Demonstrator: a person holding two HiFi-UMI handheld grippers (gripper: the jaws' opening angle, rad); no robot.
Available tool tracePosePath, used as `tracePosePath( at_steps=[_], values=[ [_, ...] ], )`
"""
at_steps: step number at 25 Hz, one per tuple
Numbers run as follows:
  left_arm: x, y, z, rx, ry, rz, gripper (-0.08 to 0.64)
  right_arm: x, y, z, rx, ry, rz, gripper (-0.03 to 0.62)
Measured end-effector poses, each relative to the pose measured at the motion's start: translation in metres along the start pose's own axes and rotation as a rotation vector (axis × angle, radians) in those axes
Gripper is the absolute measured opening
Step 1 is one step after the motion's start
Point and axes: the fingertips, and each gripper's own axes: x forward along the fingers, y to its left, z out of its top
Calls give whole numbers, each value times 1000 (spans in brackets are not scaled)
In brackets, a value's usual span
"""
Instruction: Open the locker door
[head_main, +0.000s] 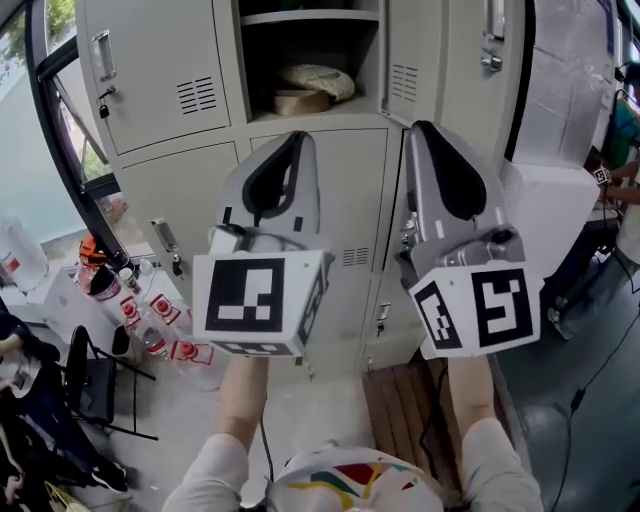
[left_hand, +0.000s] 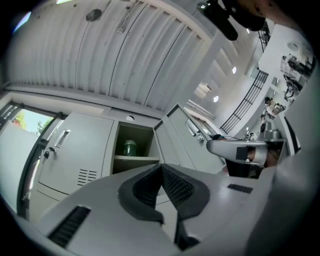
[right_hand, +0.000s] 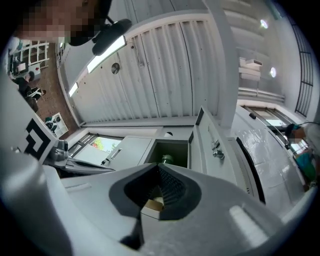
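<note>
Both tools are up in front of the grey lockers. The left gripper is pinched closed on nothing, and the right gripper is closed and empty too. The locker door already hangs open beside its compartment, where a beige bundle lies on a box. Red-labelled bottles crowd the pale floor at left, their print unreadable.

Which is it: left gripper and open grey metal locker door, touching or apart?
Apart. Head view: a plain gap separates the left gripper from the door.
</note>
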Motion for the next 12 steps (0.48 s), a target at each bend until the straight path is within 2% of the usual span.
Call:
tracePosePath(
  at_steps=[5,8,12],
  values=[
    [-34,18,-37,71,22,83,15,-15,36,-32,22,8,-1,5],
    [-55,26,-70,72,63,135,15,-29,54,-62,32,57,-7,5],
    [-81,28,-107,55,113,188,15,-47,78,-106,-14,131,-17,5]
  ],
)
